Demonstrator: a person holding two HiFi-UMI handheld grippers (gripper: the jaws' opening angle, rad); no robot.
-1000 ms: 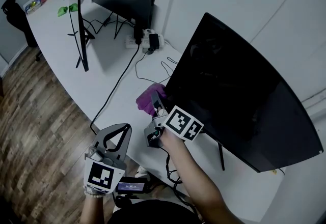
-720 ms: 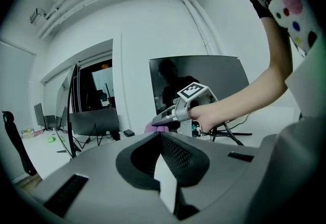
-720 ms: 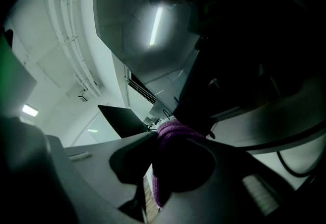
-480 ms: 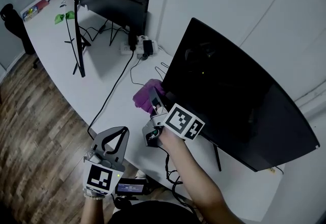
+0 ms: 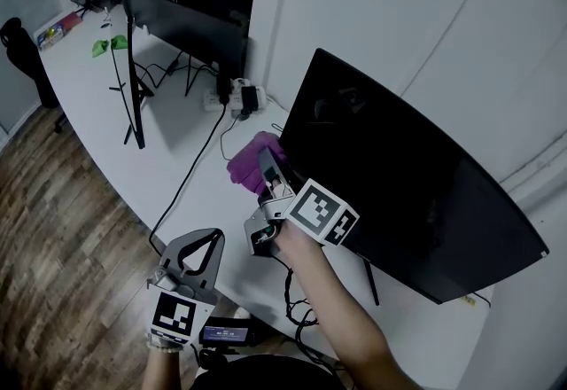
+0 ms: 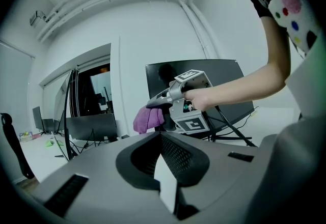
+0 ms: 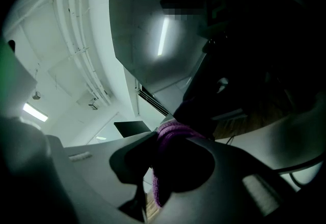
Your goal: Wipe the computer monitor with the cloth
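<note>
The large black curved monitor stands on the white desk at the right. My right gripper is shut on a purple cloth, which it holds at the monitor's lower left edge. The right gripper view has the cloth bunched between the jaws, with the dark reflecting screen close ahead. My left gripper hangs low by the desk's front edge, its jaws shut on nothing. The left gripper view looks past its own shut gripper at the cloth and the monitor.
Two more monitors stand at the back left of the desk. A power strip with trailing cables lies behind the cloth. A green item sits far left. Wood floor and a chair lie beyond the desk's edge.
The view has drifted, so the monitor sits lower and more to the right. The right gripper with the cloth has risen slightly along the monitor's left edge. The left gripper has hardly moved.
</note>
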